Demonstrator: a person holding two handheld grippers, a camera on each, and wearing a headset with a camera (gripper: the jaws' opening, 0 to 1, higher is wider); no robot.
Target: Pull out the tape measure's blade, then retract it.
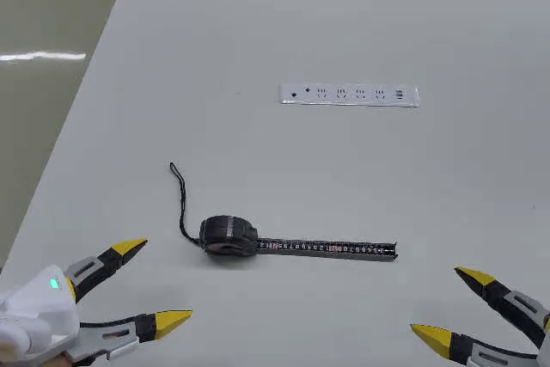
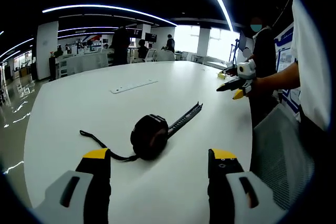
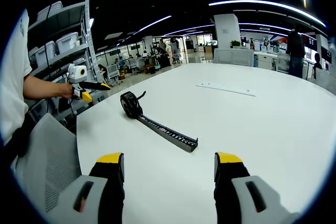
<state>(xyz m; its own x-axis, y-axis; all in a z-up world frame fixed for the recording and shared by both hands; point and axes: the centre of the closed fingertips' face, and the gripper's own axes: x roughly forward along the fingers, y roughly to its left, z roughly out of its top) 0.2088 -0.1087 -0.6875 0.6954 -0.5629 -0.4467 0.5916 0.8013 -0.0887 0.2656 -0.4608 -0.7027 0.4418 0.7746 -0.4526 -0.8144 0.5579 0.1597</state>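
Note:
A black tape measure (image 1: 229,235) lies on the white table (image 1: 344,178), its dark blade (image 1: 331,248) drawn out to the right and lying flat. A black wrist strap (image 1: 179,199) trails from the case toward the back left. My left gripper (image 1: 157,285) hovers open at the lower left, short of the case (image 2: 149,136). My right gripper (image 1: 454,306) is open at the lower right, a little beyond the blade's tip (image 3: 191,144). From the right gripper view, the case (image 3: 130,104) sits at the blade's far end. Neither gripper touches the tape.
A white power strip (image 1: 349,94) lies flat farther back on the table, also seen as a strip (image 2: 133,85) and a strip (image 3: 227,89). The table's left edge (image 1: 77,100) drops to a green floor. Shelves and people stand in the background.

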